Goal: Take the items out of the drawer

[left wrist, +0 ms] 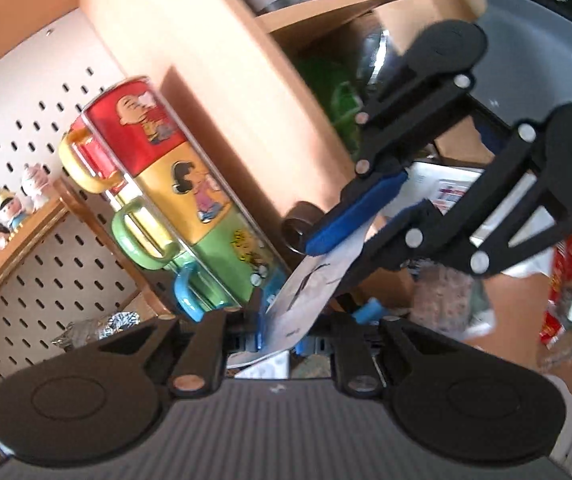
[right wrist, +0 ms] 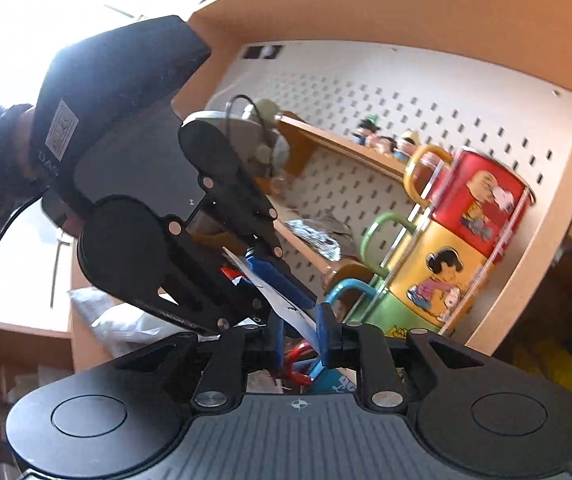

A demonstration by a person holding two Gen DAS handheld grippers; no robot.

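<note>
Between both grippers, a white printed card: left gripper narrowed around its lower end, right gripper clamped on its upper end. Just behind, stacked Peanuts mugs in a rack. Farther back, white pegboard, small figurines on a wooden shelf.

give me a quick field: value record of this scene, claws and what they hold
left claw: shut on the card
right claw: shut on the same card
card: white, thin, printed, held between both claws
mug stack: red, yellow, green and blue cartoon mugs in a wire rack
backdrop: white pegboard, wooden shelf with figurines
</note>
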